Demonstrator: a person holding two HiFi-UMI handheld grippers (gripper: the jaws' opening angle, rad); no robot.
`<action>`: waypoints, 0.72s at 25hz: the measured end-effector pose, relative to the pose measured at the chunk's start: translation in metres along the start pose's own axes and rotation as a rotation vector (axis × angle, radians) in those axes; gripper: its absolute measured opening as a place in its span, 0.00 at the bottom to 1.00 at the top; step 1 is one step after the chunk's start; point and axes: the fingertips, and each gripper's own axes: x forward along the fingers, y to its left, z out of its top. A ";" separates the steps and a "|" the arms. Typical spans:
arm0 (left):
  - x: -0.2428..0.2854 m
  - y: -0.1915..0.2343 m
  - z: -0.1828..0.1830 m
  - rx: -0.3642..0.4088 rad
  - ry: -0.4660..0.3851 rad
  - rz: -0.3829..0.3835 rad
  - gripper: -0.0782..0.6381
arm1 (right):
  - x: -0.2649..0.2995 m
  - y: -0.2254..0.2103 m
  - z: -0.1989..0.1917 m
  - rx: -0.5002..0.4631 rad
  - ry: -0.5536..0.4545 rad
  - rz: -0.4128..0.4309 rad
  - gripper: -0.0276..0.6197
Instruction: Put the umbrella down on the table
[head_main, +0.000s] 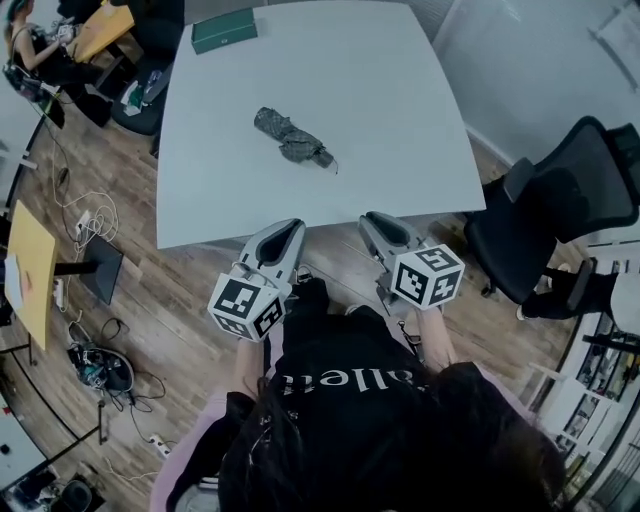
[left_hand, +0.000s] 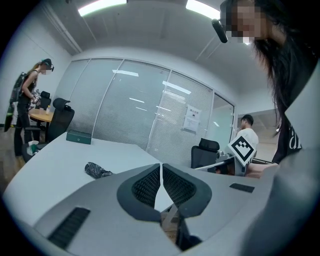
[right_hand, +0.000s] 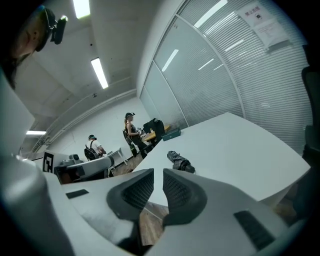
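Lying folded on the table (head_main: 400, 100) at upper centre, the umbrella (head_main: 292, 138) seems delivered, so the left gripper (head_main: 288, 230), jaws together, and right gripper (head_main: 377, 222), jaws narrowly parted, hang back empty.

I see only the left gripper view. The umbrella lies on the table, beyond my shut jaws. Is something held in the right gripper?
Observer: No. The right gripper shows a narrow gap between its jaws, with nothing in it.
Operator: Where do both grippers stand?
Observer: In the head view, the left gripper and the right one only reach the table's near edge.
Operator: And the umbrella?
Observer: The umbrella lies near the table's middle, untouched.
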 end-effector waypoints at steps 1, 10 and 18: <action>-0.001 -0.010 -0.001 0.004 0.004 0.003 0.14 | -0.009 0.000 -0.002 0.002 -0.005 0.005 0.14; -0.022 -0.087 -0.027 0.022 0.011 0.039 0.14 | -0.081 0.003 -0.026 -0.014 -0.041 0.078 0.10; -0.044 -0.131 -0.045 0.037 0.006 0.051 0.14 | -0.119 0.018 -0.047 -0.043 -0.044 0.120 0.09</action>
